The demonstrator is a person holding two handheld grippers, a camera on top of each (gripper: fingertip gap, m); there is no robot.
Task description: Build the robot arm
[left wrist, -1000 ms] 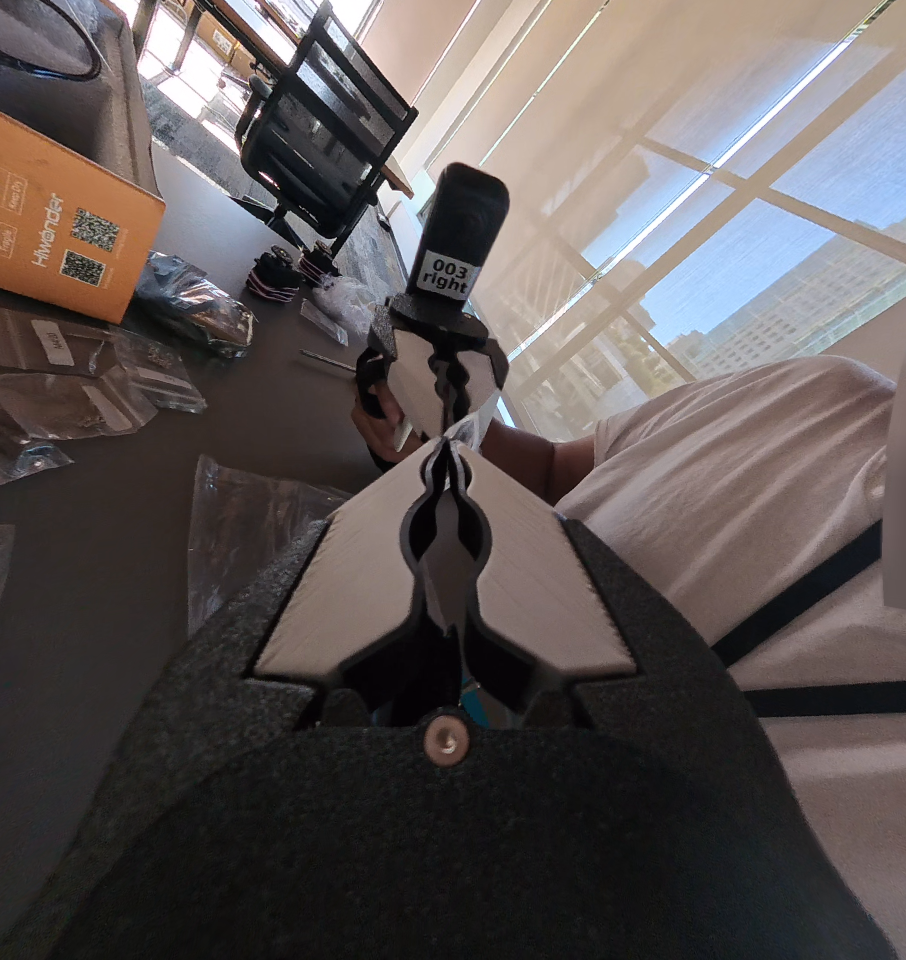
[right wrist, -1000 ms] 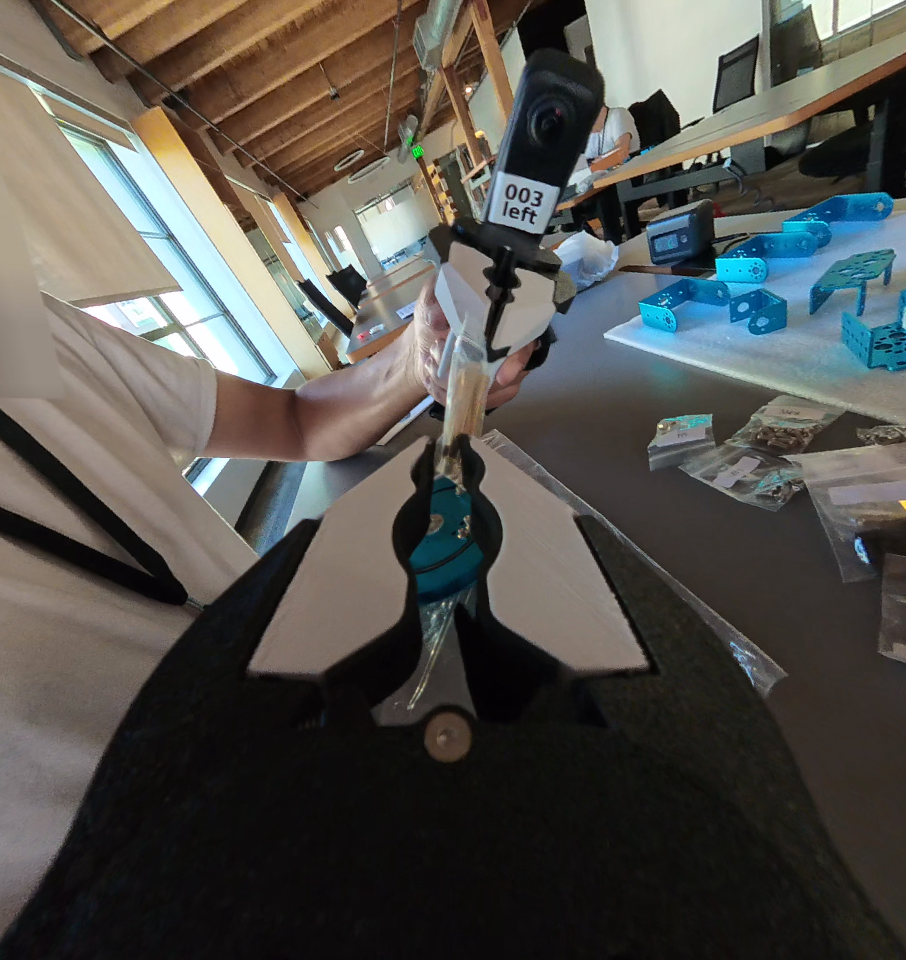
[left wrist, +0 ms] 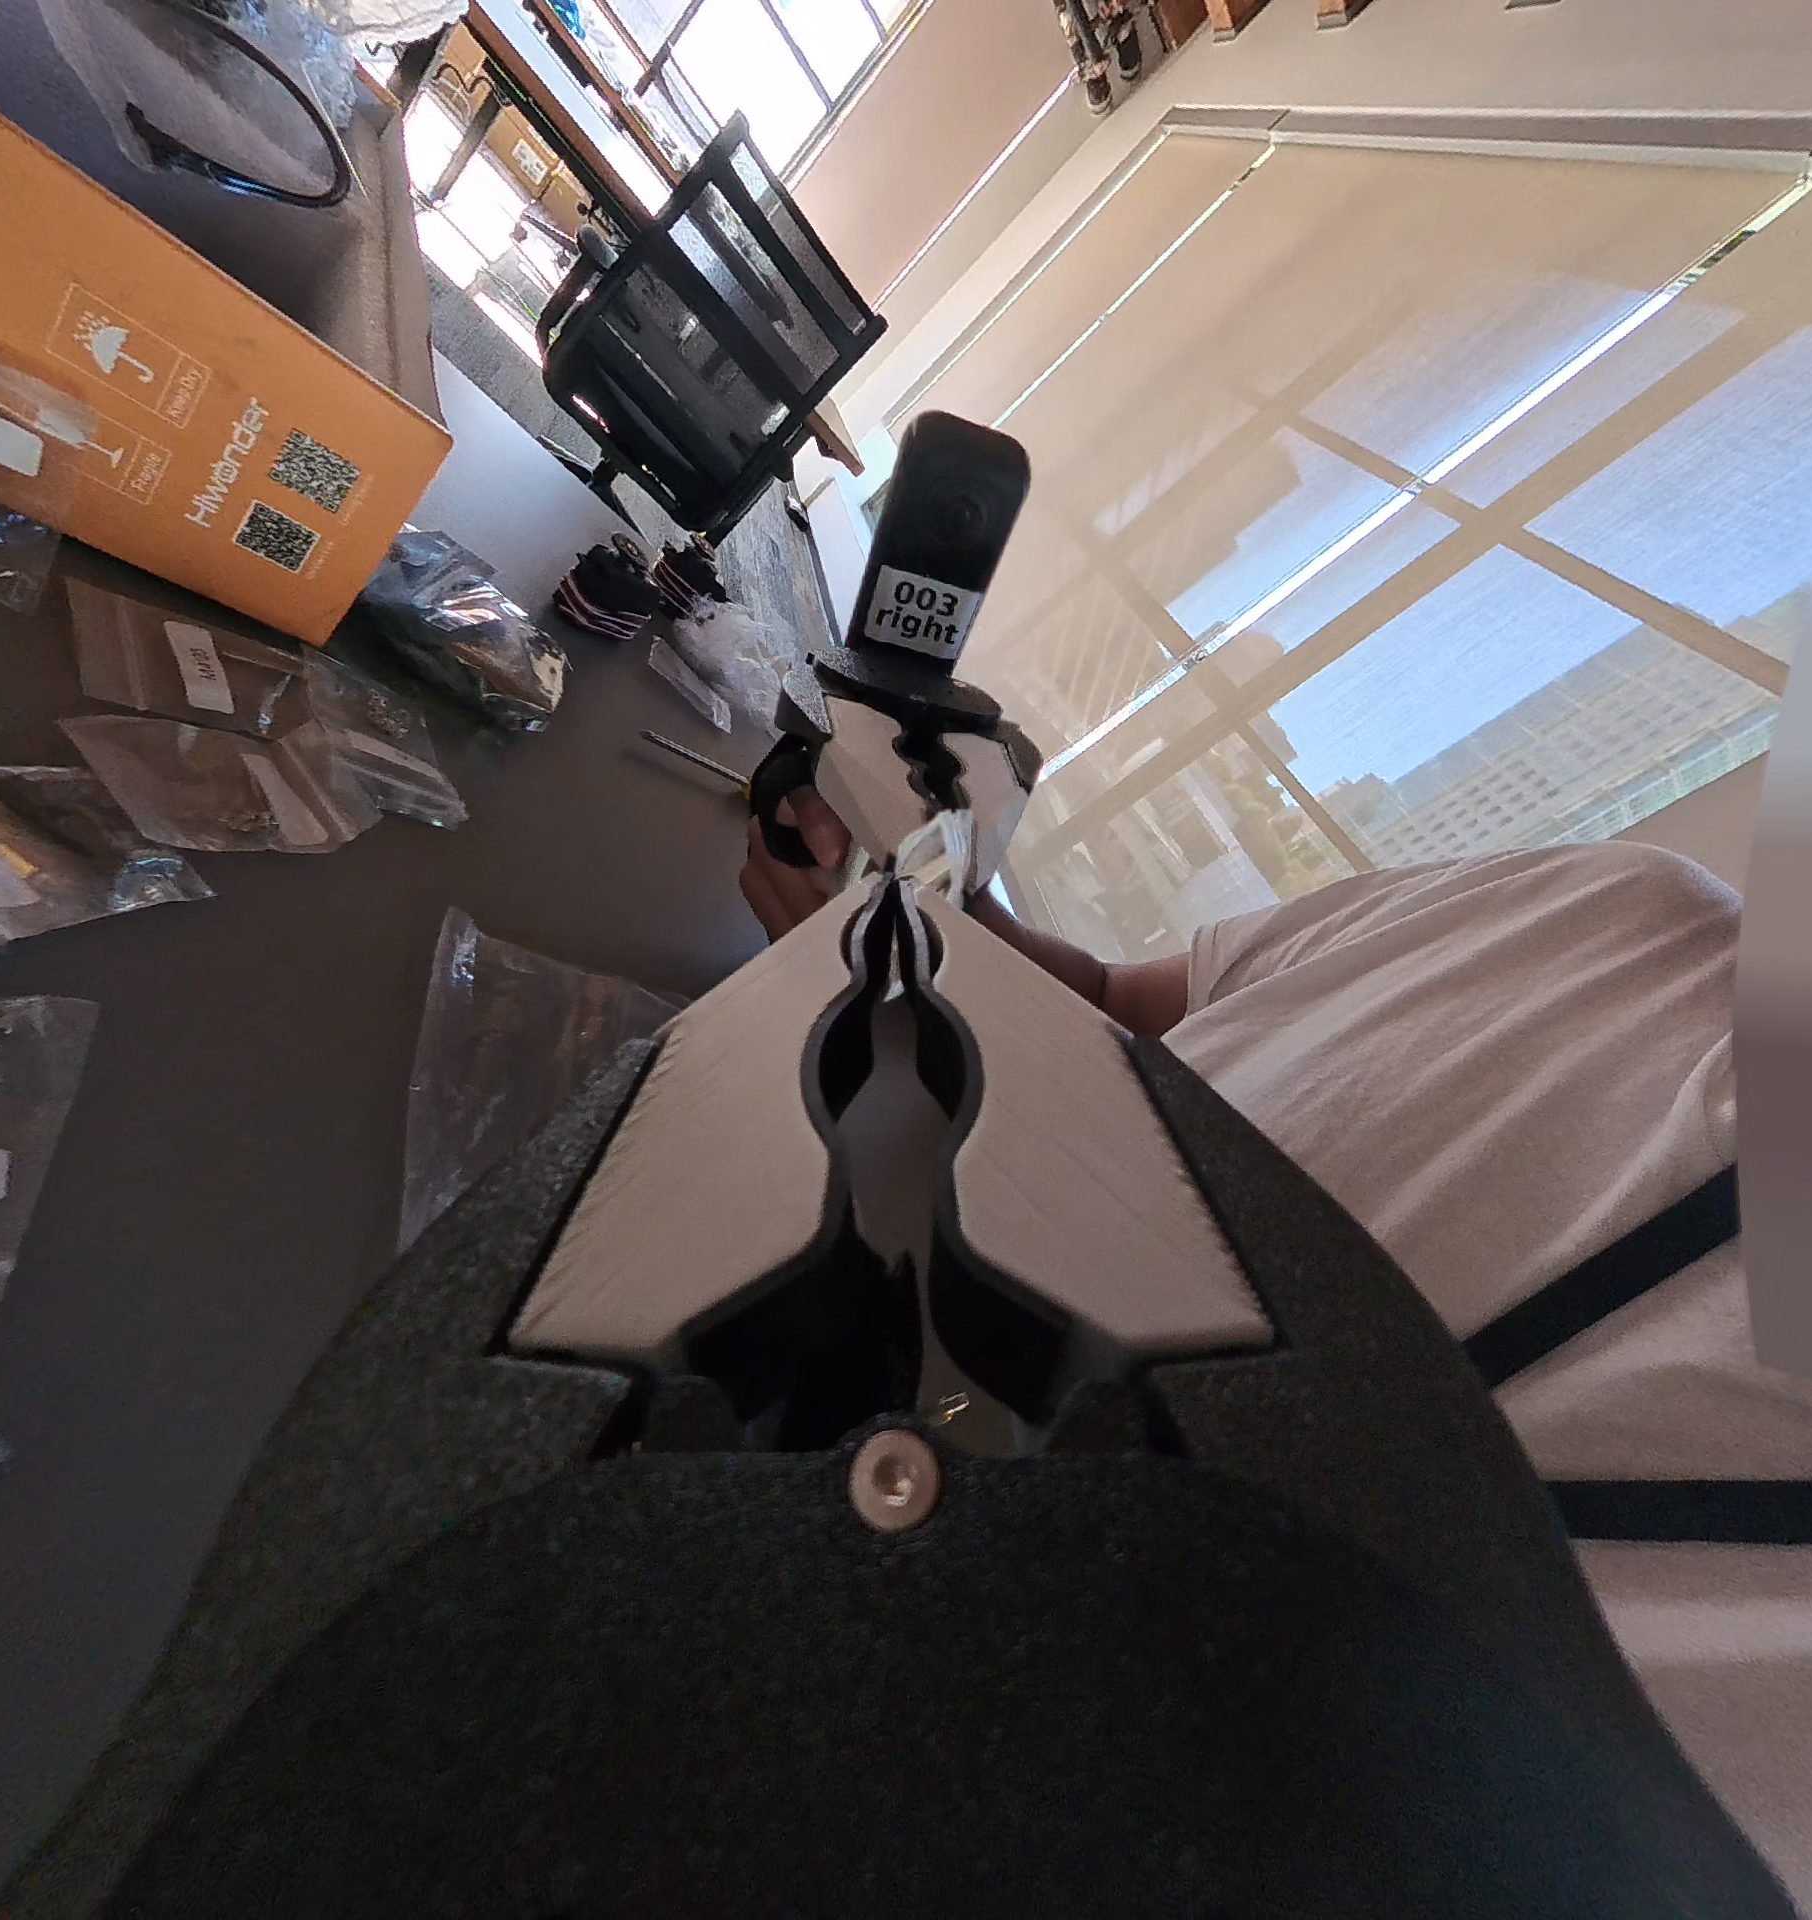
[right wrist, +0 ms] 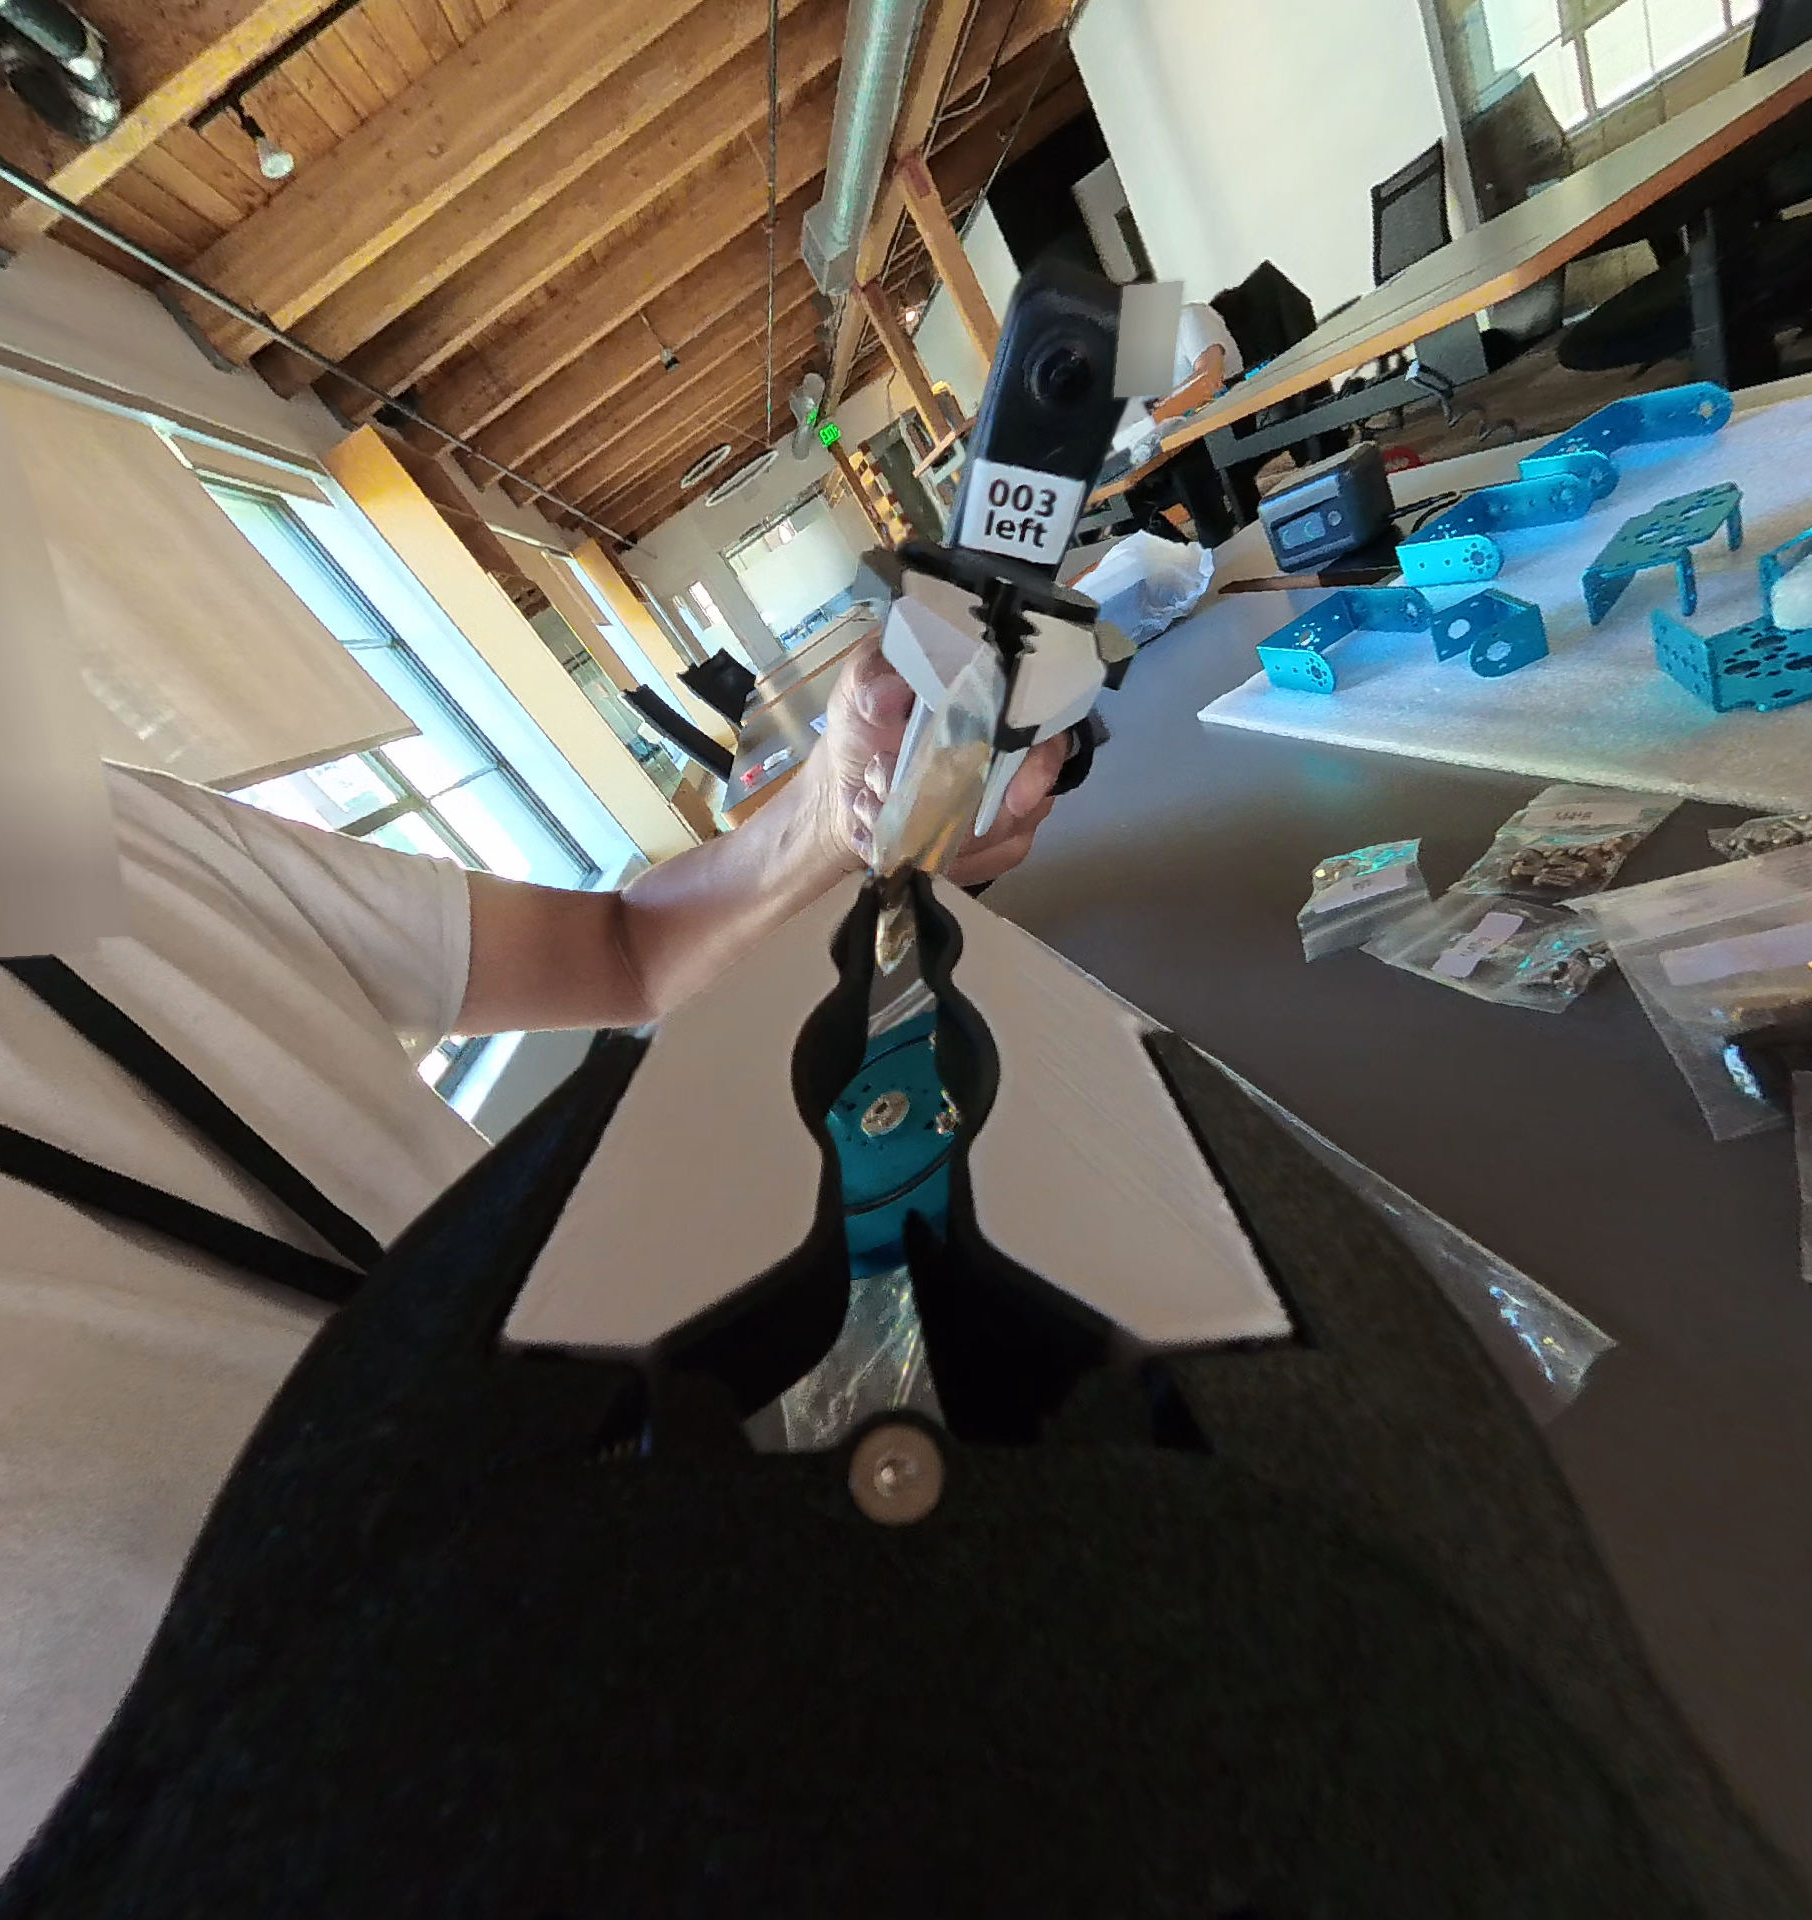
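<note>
My left gripper (left wrist: 897, 896) and my right gripper (right wrist: 897, 896) face each other in the air above a dark table (left wrist: 258, 1143). Each is shut on one end of a small clear plastic bag (right wrist: 933, 774), which stretches between them and also shows in the left wrist view (left wrist: 928, 844). The right gripper (left wrist: 928, 831) shows tip to tip with mine in the left wrist view, and the left gripper (right wrist: 938, 826) shows likewise in the right wrist view. A blue round metal part (right wrist: 881, 1132) shows through the gap behind my right fingers.
An orange cardboard box (left wrist: 154, 416) and several small bags of hardware (left wrist: 237, 769) lie on the table's far side, and a flat clear bag (left wrist: 507, 1060) lies below the grippers. Blue metal brackets (right wrist: 1484, 561) sit on a white foam sheet (right wrist: 1504, 727). More screw bags (right wrist: 1484, 925) lie nearby. The person's torso is close. Spacing between my two grippers at the tips: around 4 cm.
Both grippers have tilted and turned a little while still holding the bag. The bag between them now looks more twisted and crumpled.
</note>
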